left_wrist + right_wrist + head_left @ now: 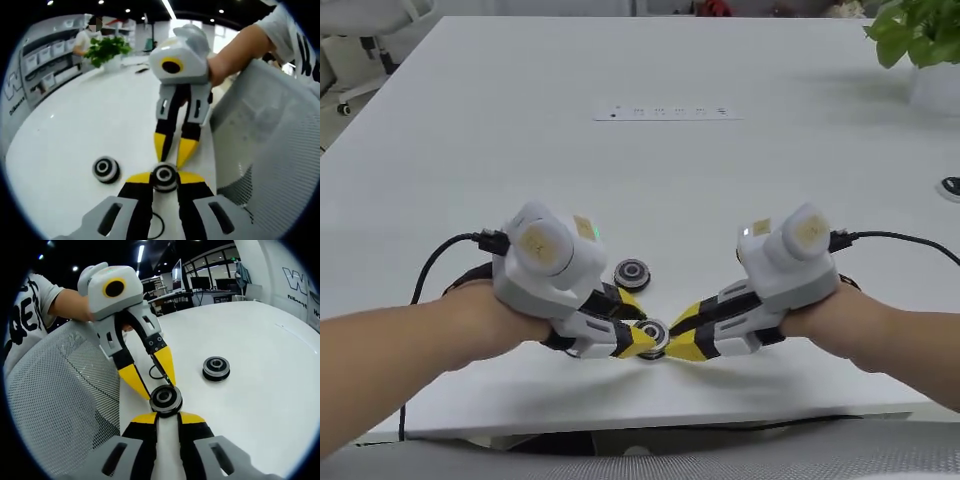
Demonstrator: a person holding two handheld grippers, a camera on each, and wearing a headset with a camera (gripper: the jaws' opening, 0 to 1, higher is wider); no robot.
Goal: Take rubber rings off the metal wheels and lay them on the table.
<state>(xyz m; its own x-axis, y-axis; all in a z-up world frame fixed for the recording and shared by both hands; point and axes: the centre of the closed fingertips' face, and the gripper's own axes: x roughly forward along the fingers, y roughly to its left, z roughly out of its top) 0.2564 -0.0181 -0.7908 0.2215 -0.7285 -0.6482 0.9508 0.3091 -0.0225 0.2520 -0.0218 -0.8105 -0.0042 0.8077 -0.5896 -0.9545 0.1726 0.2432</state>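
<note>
Left gripper (165, 180) and right gripper (168, 418) both pinch 1 wheel (652, 333) lying flat, bore up.

2 metal wheels (633, 271) (653, 330), 2 hand-held grippers (636, 341) (674, 347)

My head view looks down and forward over the table (620, 60); both gripper views face each other closely, sharing the wheel (164, 176) between them.

White table (620, 60) with a potted plant (918, 30), a mesh chair (55, 405) and shelves (45, 65) under ceiling spotlights (127, 10)
</note>
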